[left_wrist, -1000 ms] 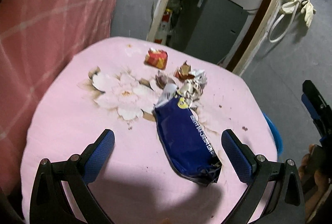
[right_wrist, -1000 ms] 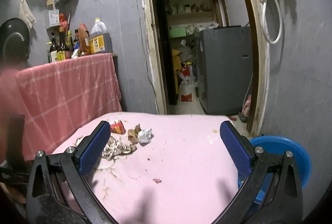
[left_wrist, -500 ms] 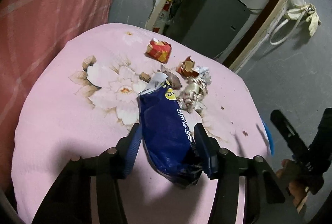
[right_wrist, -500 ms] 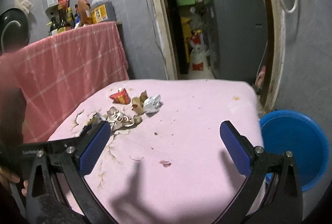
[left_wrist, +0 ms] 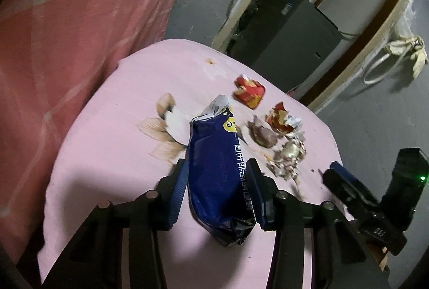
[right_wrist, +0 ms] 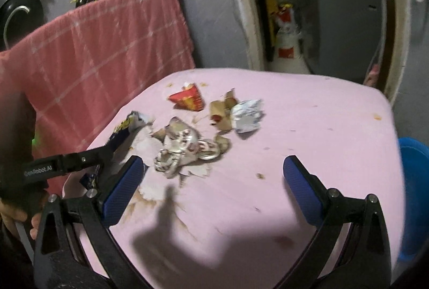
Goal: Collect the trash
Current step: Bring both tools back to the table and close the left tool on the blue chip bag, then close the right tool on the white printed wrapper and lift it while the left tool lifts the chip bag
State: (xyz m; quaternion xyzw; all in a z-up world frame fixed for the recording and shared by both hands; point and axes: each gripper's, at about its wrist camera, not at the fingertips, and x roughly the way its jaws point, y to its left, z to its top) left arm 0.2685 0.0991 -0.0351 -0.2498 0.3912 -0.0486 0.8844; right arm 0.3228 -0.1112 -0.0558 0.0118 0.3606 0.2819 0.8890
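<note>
Left wrist view: the left claw [left_wrist: 218, 192] is closing, its blue pads pressed on both sides of a dark blue snack bag [left_wrist: 217, 173] at the near middle of the pink desk [left_wrist: 112, 155]. A red wrapper [left_wrist: 249, 92] and crumpled scraps [left_wrist: 285, 152] lie farther right.

Right wrist view: the right claw [right_wrist: 211, 189] stands wide open, empty, above the desk, just near of the crumpled scraps [right_wrist: 185, 149]. A blue bucket [right_wrist: 414, 181] sits at far right.
</note>
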